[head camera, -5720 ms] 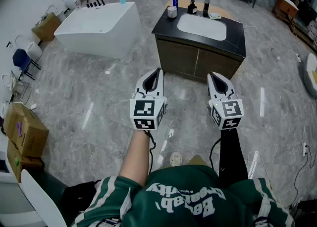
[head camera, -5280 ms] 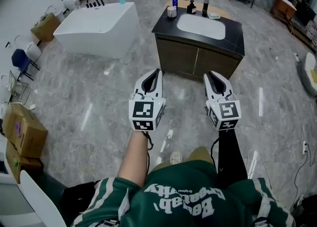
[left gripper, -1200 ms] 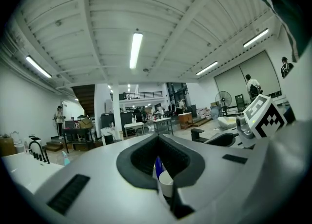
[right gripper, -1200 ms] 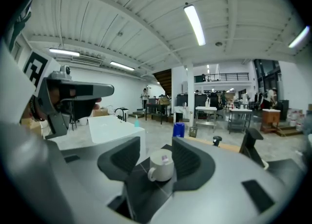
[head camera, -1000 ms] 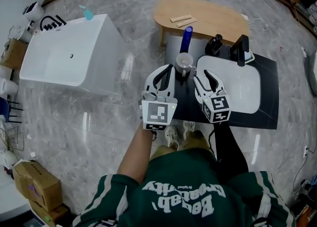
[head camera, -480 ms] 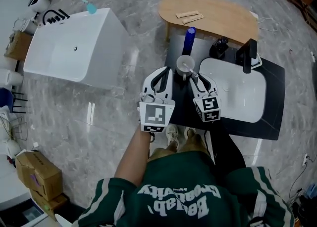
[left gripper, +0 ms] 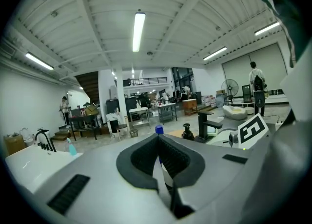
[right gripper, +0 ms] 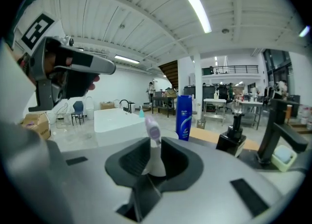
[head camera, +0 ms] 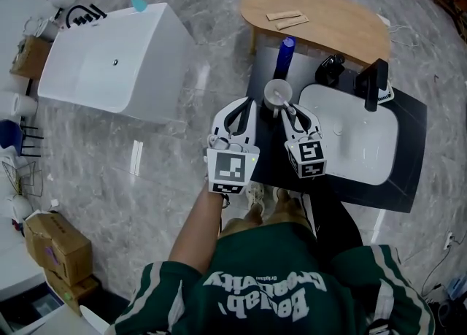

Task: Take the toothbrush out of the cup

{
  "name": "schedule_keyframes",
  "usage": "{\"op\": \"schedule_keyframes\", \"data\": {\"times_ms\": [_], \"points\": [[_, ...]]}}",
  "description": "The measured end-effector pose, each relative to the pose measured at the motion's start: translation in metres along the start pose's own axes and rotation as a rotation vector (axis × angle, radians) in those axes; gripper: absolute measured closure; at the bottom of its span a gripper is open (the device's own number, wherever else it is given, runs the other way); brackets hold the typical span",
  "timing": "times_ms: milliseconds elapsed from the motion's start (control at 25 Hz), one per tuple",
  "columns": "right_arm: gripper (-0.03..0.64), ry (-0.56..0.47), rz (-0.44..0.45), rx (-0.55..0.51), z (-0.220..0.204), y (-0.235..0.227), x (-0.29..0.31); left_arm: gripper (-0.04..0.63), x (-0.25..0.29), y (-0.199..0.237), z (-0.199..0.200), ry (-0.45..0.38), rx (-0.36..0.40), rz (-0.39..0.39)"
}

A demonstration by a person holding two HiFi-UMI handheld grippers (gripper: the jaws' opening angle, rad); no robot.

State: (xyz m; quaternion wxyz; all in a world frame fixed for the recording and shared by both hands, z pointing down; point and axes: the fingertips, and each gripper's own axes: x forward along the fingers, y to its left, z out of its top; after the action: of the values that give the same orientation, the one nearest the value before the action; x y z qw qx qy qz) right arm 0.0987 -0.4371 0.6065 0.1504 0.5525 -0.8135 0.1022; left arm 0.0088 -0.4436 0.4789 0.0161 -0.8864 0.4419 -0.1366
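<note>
The step in hand was the grasp itself: the toothbrush (right gripper: pixel 152 131) had not yet left the cup (head camera: pixel 278 94). In the head view the cup stood on the black counter (head camera: pixel 406 144) a little above the frame's centre, below a blue bottle (head camera: pixel 286 52) and just left of the white sink (head camera: pixel 350 136).

The right tongs (head camera: pixel 287 109) reached up to the cup's lower right rim. In the right gripper view they were closing on the toothbrush. Its white handle filled the gap between the pads and seemed to touch both, while the lilac head stood up above them.

The left tongs (head camera: pixel 237 104) sat just left of the cup, apart from it. Their tips were together and they gripped nothing; only the background showed through the bowed gap in the left gripper view.

The next move probably called for a firm pinch on the handle, then a lift along the brush's own line until it cleared the rim. The cup looked light and nothing steadied it, so a sideways drag could tip it.
</note>
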Motion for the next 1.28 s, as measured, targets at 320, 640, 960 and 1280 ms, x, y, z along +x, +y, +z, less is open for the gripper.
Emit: {"op": "schedule_keyframes", "data": {"times_ms": [320,640,960,1280], "points": [[0.566,-0.024,0.028,-0.022,0.014,0.006,0.003,0.595,0.001,-0.002,-0.002,0.003,-0.005,0.001],[0.568,-0.058,0.046,-0.031,0.036,0.010,0.011,0.595,0.002,0.003,0.004,-0.011,-0.012,0.018],[0.592,-0.075,0.070,-0.016,0.051,0.012,0.016,0.595,-0.002,0.016,0.007,-0.021,-0.030,0.050],[0.594,-0.116,0.057,-0.018,0.081,0.008,0.006,0.595,-0.008,0.026,0.017,-0.046,-0.038,0.065]]}}
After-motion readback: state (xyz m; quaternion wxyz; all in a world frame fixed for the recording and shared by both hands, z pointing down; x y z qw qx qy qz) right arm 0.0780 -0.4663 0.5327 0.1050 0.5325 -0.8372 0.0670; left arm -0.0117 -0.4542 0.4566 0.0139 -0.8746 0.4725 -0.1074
